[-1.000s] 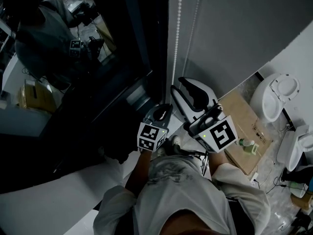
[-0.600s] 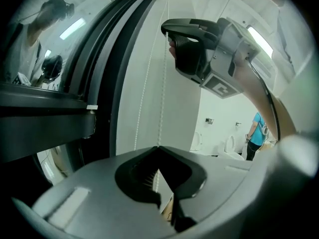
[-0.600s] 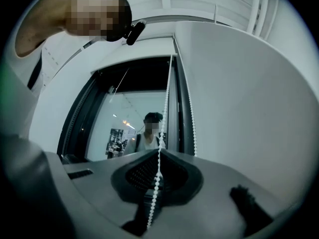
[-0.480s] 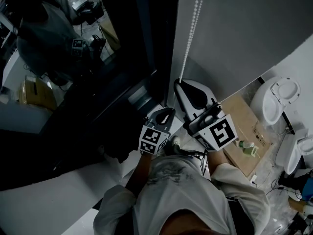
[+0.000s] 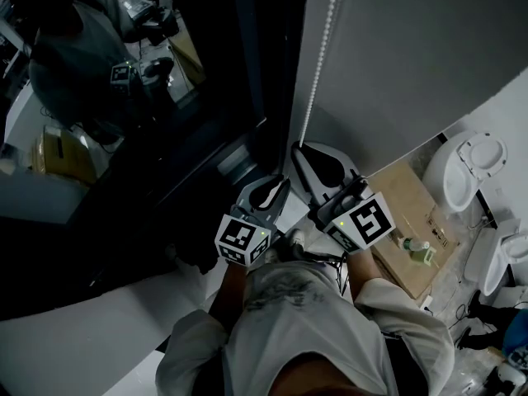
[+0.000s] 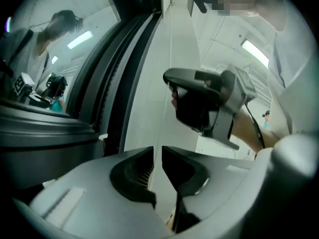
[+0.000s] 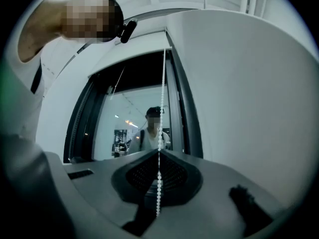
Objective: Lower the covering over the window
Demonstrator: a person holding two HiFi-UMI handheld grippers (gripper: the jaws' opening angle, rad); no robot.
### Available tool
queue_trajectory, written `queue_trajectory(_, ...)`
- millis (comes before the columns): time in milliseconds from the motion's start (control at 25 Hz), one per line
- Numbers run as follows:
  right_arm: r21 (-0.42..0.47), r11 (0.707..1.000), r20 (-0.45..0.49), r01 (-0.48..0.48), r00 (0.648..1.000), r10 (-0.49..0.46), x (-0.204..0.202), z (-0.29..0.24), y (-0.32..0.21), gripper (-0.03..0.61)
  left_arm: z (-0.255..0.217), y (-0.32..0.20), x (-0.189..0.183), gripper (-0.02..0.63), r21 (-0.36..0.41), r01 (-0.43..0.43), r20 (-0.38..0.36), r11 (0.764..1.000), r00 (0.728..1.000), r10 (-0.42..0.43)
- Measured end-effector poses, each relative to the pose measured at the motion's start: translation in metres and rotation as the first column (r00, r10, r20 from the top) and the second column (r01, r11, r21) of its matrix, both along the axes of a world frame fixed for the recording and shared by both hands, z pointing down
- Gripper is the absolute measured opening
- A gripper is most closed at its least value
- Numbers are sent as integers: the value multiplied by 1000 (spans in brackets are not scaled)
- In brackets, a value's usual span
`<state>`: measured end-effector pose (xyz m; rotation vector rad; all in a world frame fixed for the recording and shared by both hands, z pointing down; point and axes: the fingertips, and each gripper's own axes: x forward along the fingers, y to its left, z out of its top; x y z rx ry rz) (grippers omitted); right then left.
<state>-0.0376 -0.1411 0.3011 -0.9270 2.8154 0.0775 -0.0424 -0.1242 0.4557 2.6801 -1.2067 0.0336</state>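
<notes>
White plastic bead cord (image 7: 163, 93) is pinched in my right claw (image 7: 159, 153): the two dark jaws are pressed together on it. The beads rise taut above the tips, and a short tail hangs below them. My left claw (image 6: 157, 156) sits lower and to the left of the right one. Its jaws have just been opening and now stand a narrow slit apart, with only the pale surface behind showing through the gap. In the left gripper view, the right claw's dark body crosses the frame above these jaws. Both claws point at the window, each carrying a black-and-white marker cube, left (image 5: 242, 239) and right (image 5: 363, 221), at its rear.

In the head view, the cord runs up along the left edge of the flat grey roller blind (image 5: 412, 48). The blind fills the upper right of that view, beside the dark window frame (image 5: 272, 73). The glass pane (image 5: 124, 97) to the left is uncovered and reflects a lit room and a person. On the floor to the right lie a brown cardboard sheet (image 5: 408, 209) and a white round basin (image 5: 466, 163).
</notes>
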Motion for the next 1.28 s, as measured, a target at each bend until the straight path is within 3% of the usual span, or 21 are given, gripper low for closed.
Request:
queue_trajectory(360,-116,993,-75,-23,997,14,-4,54,-2,18,-67,-4,-15,81,120,10,-88,993,996,1)
queue_trajectory(480,-139,990,-121,-27,993,11,-4,74,0,18,-83,-8,-15,96,156,10,-90,988,996,4)
queue_trajectory(920,-210,977,-147,-36,989,5,-5,105,7,18,-137,-25,9,127,274,-46,-82,961,994,71)
queue_trajectory(960,-205,978,-146,-34,989,4,-5,105,7,18,-139,-26,11,121,282,-47,-77,958,994,72)
queue_trajectory(1080,-191,981,-145,-34,989,6,-5,104,9,18,-143,-26,17,21,301,-49,-59,952,996,70)
queue_trajectory(1280,-163,984,-166,-66,985,38,3,101,9,18,-142,-24,23,20,293,-63,-83,954,992,91)
